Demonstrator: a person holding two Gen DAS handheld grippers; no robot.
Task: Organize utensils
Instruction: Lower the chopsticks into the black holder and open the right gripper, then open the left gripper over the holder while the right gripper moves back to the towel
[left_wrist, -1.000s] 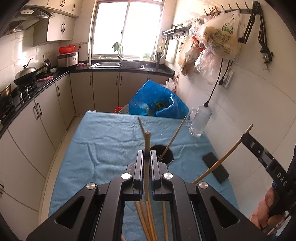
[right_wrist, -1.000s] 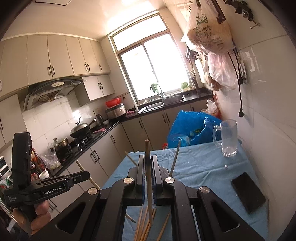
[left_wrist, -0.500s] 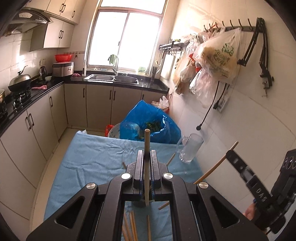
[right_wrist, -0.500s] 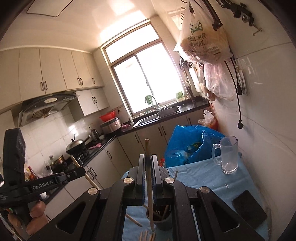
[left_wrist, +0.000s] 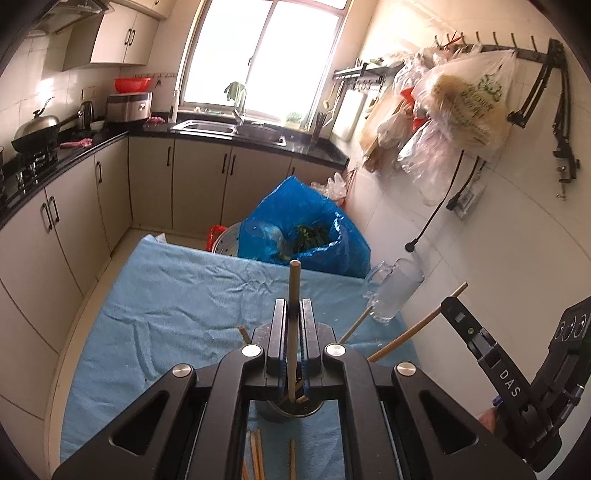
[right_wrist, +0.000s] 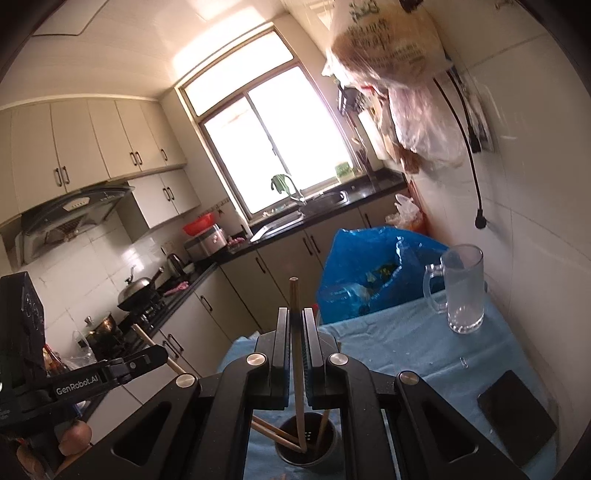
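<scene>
Chopsticks (left_wrist: 294, 325) (right_wrist: 296, 354) sit clamped in each gripper (left_wrist: 293, 314) (right_wrist: 295, 321) above the holder (right_wrist: 306, 441); each should hang tip-down over its mouth before release.

Our left gripper (left_wrist: 294, 325) and right gripper (right_wrist: 295, 332): matte black frames, triangular cutouts, silver round screws, blue-lined pads. White lettering: "GenRobot.AI" on left, "DAS" on right.

Holder (left_wrist: 291, 415) mostly behind hand-held gripper (left_wrist: 293, 321).
</scene>
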